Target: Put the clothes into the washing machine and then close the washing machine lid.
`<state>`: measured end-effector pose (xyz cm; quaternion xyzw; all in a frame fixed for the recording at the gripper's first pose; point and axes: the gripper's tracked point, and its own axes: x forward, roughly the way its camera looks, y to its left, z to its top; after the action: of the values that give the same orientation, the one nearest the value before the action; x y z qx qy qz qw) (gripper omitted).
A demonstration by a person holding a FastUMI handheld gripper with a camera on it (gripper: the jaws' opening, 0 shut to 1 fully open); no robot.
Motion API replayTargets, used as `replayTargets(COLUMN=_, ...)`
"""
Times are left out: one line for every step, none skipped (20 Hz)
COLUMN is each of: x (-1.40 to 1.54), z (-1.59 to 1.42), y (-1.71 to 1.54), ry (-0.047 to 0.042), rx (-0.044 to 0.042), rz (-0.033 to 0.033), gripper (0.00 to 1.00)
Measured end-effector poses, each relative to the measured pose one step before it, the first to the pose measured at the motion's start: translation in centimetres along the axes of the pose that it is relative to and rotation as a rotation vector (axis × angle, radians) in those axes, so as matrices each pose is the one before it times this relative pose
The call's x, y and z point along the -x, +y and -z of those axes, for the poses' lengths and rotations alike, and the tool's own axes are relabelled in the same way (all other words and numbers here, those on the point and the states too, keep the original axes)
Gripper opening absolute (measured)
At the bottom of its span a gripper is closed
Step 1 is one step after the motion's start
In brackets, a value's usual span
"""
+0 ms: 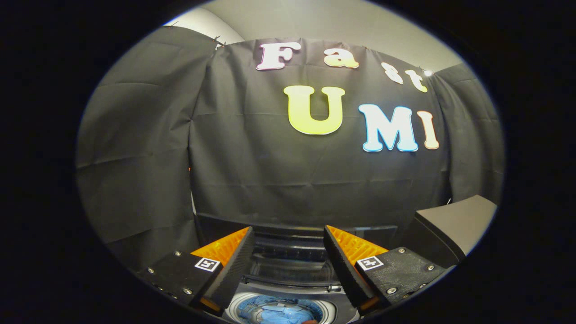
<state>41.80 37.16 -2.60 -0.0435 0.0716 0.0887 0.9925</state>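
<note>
My gripper (pixel 288 252) is open, its two fingers spread wide with nothing between them. Below and just ahead of the fingers lies the top-loading washing machine (pixel 288 288), with its round drum opening showing between the finger bases. Blue clothes (pixel 279 312) lie inside the drum. The machine's lid (pixel 292 258) stands raised behind the opening, seen edge-on between the fingers. The fingers hover above the machine and touch nothing.
The booth's black cloth wall (pixel 270 171) hangs close behind the machine. A dark slanted panel (pixel 454 222) stands beyond the right finger. A pale ceiling (pixel 324 22) shows above the cloth.
</note>
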Motion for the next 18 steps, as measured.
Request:
replayTargets(x=-0.593, z=-0.382, y=-0.072, ry=-0.00306, rx=0.00148, rz=0.00608, gripper=0.95)
replayTargets(x=-0.7, z=-0.399, y=-0.135, ry=-0.00229, rx=-0.00033, rz=0.00867, gripper=0.95)
replayTargets(x=-0.703, z=-0.063, y=-0.057, ry=0.00697, rx=0.00175, rz=0.00405, gripper=0.95)
replayTargets(x=-0.932, z=-0.208, y=-0.073, ry=0.0038, rx=0.00144, rz=0.00465, gripper=0.95)
replayTargets(x=-0.657, z=-0.212, y=-0.232, ry=-0.00002, rx=0.00057, rz=0.00955, gripper=0.95)
replayTargets(x=-0.684, z=-0.063, y=-0.128, ry=0.00522, rx=-0.00421, rz=0.009, gripper=0.95)
replayTargets(x=-0.737, z=0.067, y=0.033, ry=0.00634, rx=-0.00624, rz=0.00577, gripper=0.95)
replayTargets(x=-0.749, z=0.138, y=-0.061, ry=0.01058, rx=-0.00318, rz=0.00854, gripper=0.95)
replayTargets(x=-0.573, z=0.198, y=-0.152, ry=0.00975, rx=-0.00386, rz=0.01172, gripper=0.95)
replayTargets(x=-0.646, z=0.369, y=-0.115, ry=0.01583, rx=-0.00956, rz=0.00893, gripper=0.95)
replayTargets(x=-0.651, z=0.345, y=0.176, ry=0.01594, rx=-0.00953, rz=0.00094, gripper=0.95)
replayTargets(x=-0.574, z=0.245, y=0.096, ry=0.01624, rx=-0.00596, rz=0.00184, gripper=0.95)
replayTargets(x=-0.587, z=0.281, y=-0.064, ry=0.01962, rx=-0.00261, rz=0.00283, gripper=0.95)
replayTargets(x=-0.441, z=0.315, y=0.041, ry=0.01785, rx=-0.00325, rz=0.00018, gripper=0.95)
replayTargets(x=-0.363, z=0.429, y=-0.024, ry=0.02246, rx=-0.00552, rz=0.00255, gripper=0.95)
replayTargets(x=-0.11, z=0.474, y=0.015, ry=0.0175, rx=-0.01366, rz=0.00168, gripper=0.95)
replayTargets(x=-0.153, z=0.52, y=-0.006, ry=0.01927, rx=-0.00979, rz=0.00491, gripper=0.95)
replayTargets(x=-0.114, z=0.622, y=-0.042, ry=0.02405, rx=-0.00104, rz=0.00399, gripper=0.95)
